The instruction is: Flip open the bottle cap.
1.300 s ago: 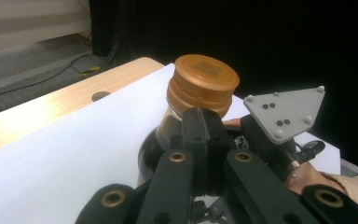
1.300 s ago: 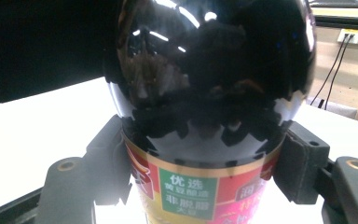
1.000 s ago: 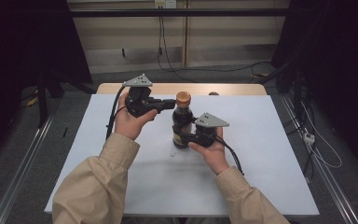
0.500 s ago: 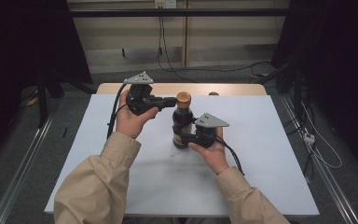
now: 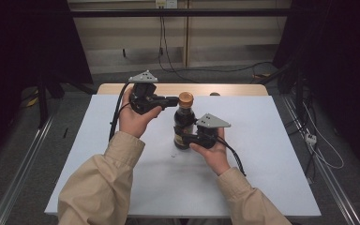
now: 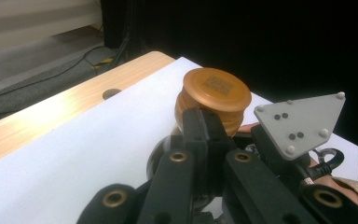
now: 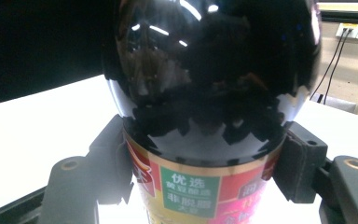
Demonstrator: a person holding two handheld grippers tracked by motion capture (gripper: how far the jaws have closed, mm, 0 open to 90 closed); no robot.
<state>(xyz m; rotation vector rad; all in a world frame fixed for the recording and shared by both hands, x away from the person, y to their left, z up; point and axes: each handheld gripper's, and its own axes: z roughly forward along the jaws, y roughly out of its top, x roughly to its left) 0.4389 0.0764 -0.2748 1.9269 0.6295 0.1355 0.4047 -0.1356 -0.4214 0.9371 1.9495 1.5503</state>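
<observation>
Two grippers work one bottle (image 5: 183, 125): the right gripper (image 5: 185, 139) clamps its body while the left gripper (image 5: 174, 100), jaws together, touches the cap (image 5: 185, 98), which likely needs gripping and twisting next.

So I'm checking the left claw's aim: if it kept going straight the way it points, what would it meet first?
Most likely the orange cap of the dark bottle. The left claw is shut and points level at it from beside; whether it already touches is unclear.
</observation>
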